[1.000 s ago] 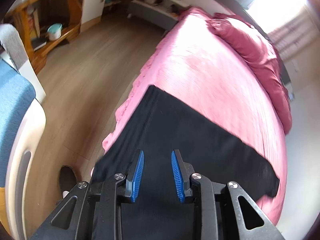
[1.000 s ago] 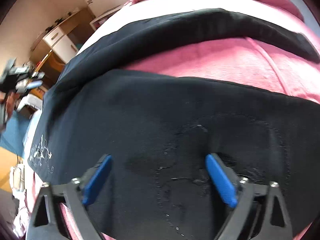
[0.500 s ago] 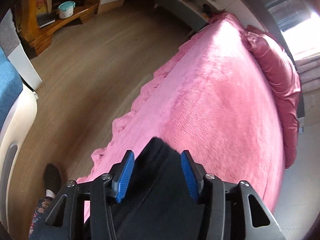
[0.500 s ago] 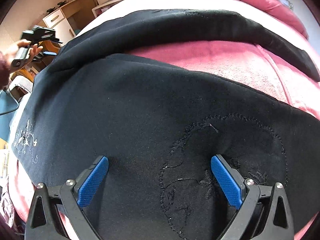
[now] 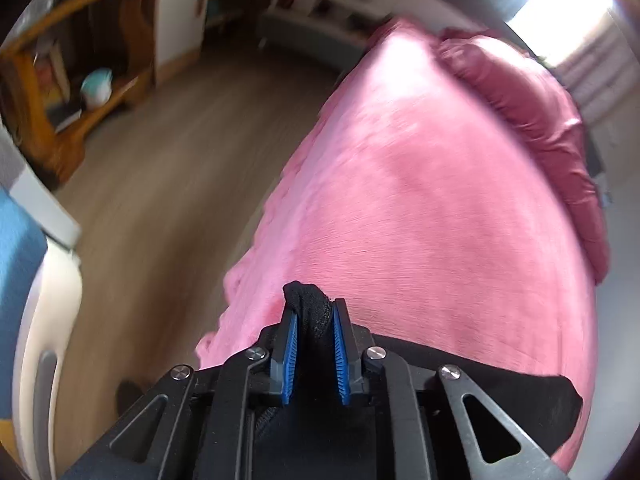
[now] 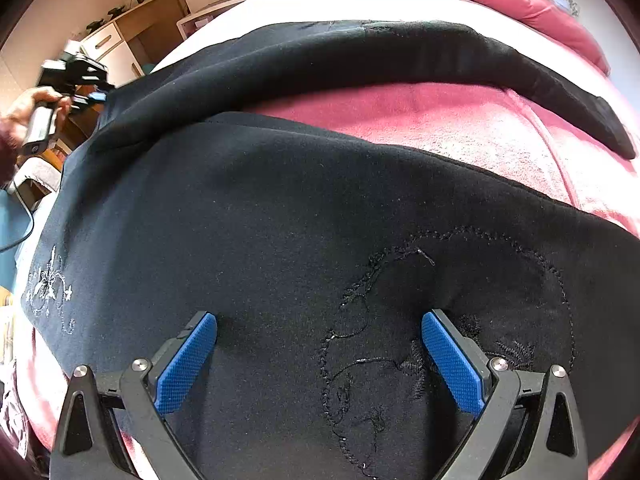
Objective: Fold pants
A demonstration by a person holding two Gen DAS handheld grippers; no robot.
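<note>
Black pants [image 6: 260, 200] lie spread on the pink bed [image 5: 420, 200], one leg stretched along the far side [image 6: 440, 52]. In the left wrist view my left gripper [image 5: 314, 312] has its jaws closing, and a bunched corner of the pants [image 5: 304, 292] is pinched between the blue pads at the bed's near edge. That same gripper shows small at the far left of the right wrist view [image 6: 96, 96], held by a hand [image 6: 24, 112]. My right gripper [image 6: 318, 320] stands wide open, its pads resting on the embroidered part of the pants, gripping nothing.
A dark pink duvet [image 5: 540, 112] is heaped along the bed's far side. Wooden floor [image 5: 180, 160] runs beside the bed, with a wooden shelf [image 5: 80, 60] and a blue and white chair [image 5: 24, 280] at the left. A foot [image 5: 128, 396] shows near the floor.
The left gripper slid to the pants' corner at the bed edge, widened around it, then closed on the bunched cloth. The right gripper stays open on the pants.
</note>
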